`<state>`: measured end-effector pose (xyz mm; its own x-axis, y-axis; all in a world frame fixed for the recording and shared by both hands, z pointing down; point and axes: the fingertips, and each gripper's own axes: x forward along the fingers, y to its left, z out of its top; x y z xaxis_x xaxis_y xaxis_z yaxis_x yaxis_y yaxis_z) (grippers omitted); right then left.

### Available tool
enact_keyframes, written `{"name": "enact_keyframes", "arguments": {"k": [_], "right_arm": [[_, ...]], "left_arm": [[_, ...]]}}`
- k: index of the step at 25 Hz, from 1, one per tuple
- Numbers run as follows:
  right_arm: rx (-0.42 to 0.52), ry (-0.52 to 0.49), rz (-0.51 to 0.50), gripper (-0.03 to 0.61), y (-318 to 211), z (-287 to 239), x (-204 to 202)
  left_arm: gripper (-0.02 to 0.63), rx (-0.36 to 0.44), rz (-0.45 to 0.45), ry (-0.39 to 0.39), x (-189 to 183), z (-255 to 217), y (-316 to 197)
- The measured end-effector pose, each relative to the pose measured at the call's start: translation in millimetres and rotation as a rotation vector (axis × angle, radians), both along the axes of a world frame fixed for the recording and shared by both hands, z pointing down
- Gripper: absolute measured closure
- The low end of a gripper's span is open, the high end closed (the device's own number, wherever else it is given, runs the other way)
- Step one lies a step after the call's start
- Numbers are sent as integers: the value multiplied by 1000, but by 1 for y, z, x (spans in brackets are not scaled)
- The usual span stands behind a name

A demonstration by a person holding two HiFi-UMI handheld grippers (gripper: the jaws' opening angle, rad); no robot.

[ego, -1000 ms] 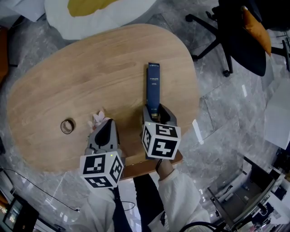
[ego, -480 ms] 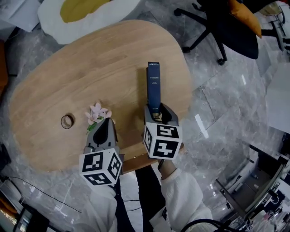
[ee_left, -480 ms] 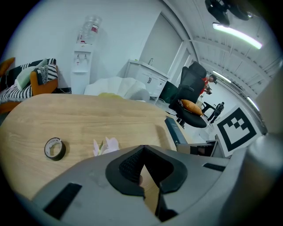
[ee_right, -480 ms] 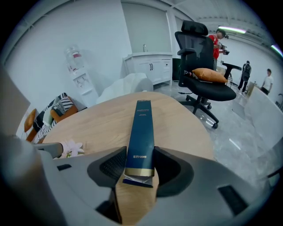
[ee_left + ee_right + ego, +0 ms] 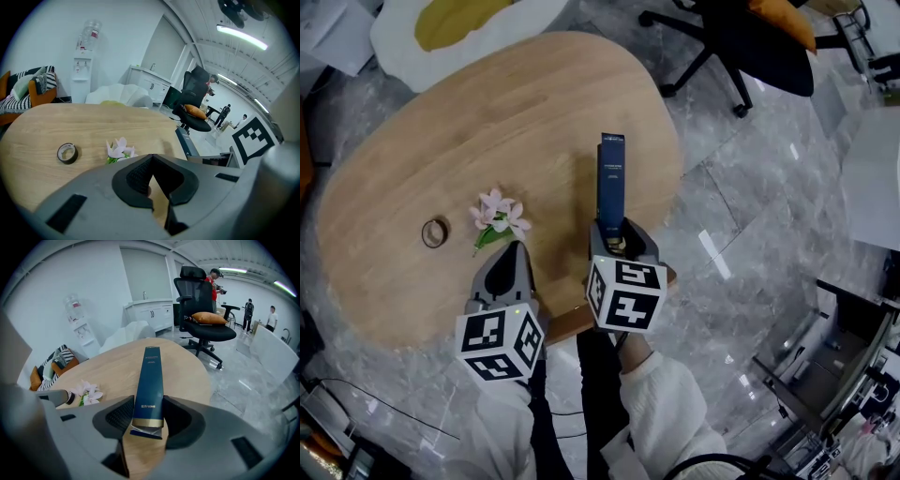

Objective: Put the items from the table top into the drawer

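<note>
A long dark blue box [image 5: 610, 183] juts out over the wooden table [image 5: 487, 112], and my right gripper [image 5: 615, 232] is shut on its near end. In the right gripper view both pads press the box [image 5: 149, 380] at its gold-banded end, within my right gripper [image 5: 148, 420]. My left gripper [image 5: 508, 251] hovers near the table's front edge, just short of a pink artificial flower [image 5: 497, 216]. Its jaws meet at the tips with nothing between them in the left gripper view [image 5: 151, 161]. The flower [image 5: 119, 150] and a roll of tape [image 5: 67, 153] lie on the table.
The tape roll [image 5: 435, 232] sits left of the flower. A wooden edge [image 5: 572, 323] sticks out under the table's near rim between my grippers. A black office chair [image 5: 741, 47] stands on the marble floor at the far right. A white and yellow cushion [image 5: 459, 28] lies beyond the table.
My left gripper has drawn back off the flower, which now lies fully uncovered. My right gripper has pulled back and up a little with the blue box still in it.
</note>
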<state>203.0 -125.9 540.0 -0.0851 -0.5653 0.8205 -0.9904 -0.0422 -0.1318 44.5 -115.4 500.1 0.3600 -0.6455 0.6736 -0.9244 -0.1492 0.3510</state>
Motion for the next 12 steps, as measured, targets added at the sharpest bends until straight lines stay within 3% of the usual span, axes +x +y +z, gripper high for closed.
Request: {"name": "enact_keyframes", "arguments": {"k": [6,12], "right_arm": [[34,18,52,328,29,-16,-3],[44,25,167,328,77,-27,-2]], "left_arm": [[620,11,45,25,-3,-4,24],[620,19,164,33,-1,-8,54]]}}
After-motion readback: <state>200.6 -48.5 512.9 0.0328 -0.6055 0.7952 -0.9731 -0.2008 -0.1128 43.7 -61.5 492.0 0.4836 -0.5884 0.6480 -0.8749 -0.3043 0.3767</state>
